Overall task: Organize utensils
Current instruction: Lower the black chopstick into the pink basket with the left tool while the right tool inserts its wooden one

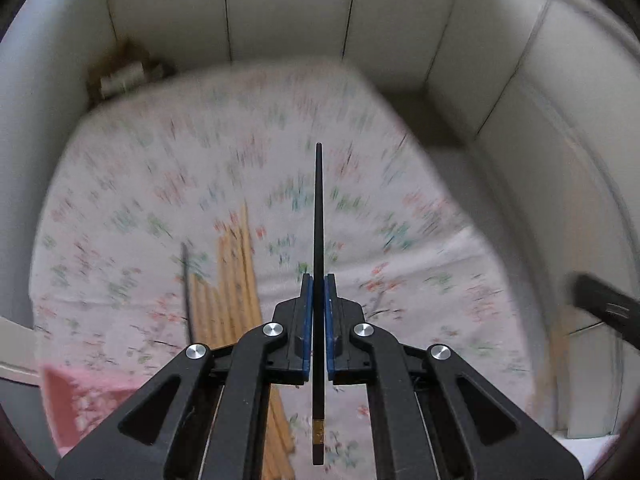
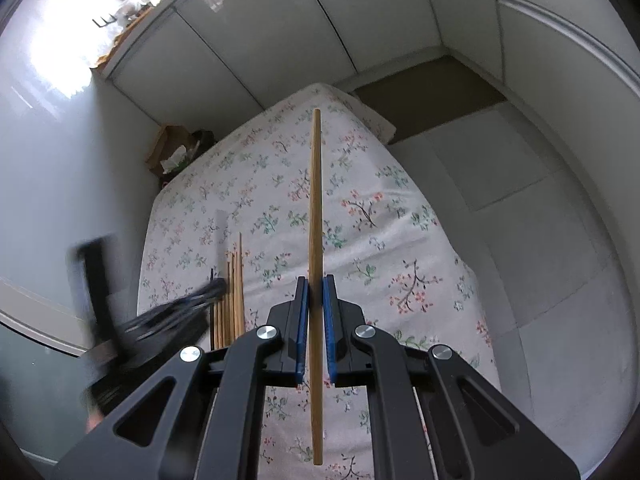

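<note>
My left gripper [image 1: 319, 280] is shut on a black chopstick [image 1: 319, 216] that runs straight forward between the blue pads, its gold-banded end toward the camera. My right gripper [image 2: 315, 282] is shut on a wooden chopstick [image 2: 316, 200], held lengthwise above the flowered tablecloth [image 2: 360, 220]. A row of wooden chopsticks [image 1: 236, 280] lies on the cloth to the left of the left gripper, with one black chopstick [image 1: 186, 292] beside them. In the right wrist view the same wooden chopsticks [image 2: 234, 296] lie low left, where the blurred left gripper [image 2: 176, 312] hangs over them.
The cloth-covered table [image 1: 140, 184] stands against white panelled walls [image 1: 288, 8]. A brown box with tissue [image 2: 172, 156] sits at the far left corner. A pink cloth patch [image 1: 80, 392] shows near the left edge. The right gripper's dark body [image 1: 604, 308] shows at right in the left wrist view.
</note>
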Available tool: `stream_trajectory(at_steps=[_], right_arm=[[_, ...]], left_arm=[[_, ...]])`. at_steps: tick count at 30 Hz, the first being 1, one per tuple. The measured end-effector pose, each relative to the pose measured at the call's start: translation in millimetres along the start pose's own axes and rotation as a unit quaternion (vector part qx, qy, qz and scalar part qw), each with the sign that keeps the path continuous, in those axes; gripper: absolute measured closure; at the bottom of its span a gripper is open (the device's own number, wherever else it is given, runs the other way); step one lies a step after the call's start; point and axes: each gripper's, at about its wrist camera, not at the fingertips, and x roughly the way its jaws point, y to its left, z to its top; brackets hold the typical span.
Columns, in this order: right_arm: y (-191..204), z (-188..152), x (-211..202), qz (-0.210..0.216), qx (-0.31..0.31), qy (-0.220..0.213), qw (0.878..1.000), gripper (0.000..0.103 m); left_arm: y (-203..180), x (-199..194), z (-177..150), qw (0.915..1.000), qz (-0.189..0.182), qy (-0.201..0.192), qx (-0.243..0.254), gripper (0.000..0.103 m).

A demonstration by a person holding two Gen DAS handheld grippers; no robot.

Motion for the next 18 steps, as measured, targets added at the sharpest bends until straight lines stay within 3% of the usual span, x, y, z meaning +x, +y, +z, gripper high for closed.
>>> stream_trajectory(at_steps=[3,5,9,13,18], right_arm=[[7.7,-1.2,-0.5,0.0,-0.011,-0.009,1.0,0.096],[12.1,-2.1,-1.2,0.002,-0.015,-0.014,1.0,0.096],[30.5,-6.4,-7.6,0.019,-0.039,-0.039,0.998,0.096],[55.9,-11.7,-12.4,0.038,-0.067,-0.062,0.995,0.096],[90.7,-19.2,-12.6,0.059,-0.095,-0.09,0.99,0.096]], left_arm=[[10.8,-58.5,-5.0,0.9958,-0.015,-0.088,-0.018,0.099],[29.3,-99.7,-9.9,0.9874,-0.002,-0.155,-0.031,0.099],[80.1,-143.7,-33.7,0.9588,0.022,-0.272,-0.078,0.099],[123.2,-137.6,-40.3,0.9507,0.019,-0.283,-0.125,0.099],[142.7,-126.6,-52.5,0.9436,0.018,-0.298,-0.143,0.099]])
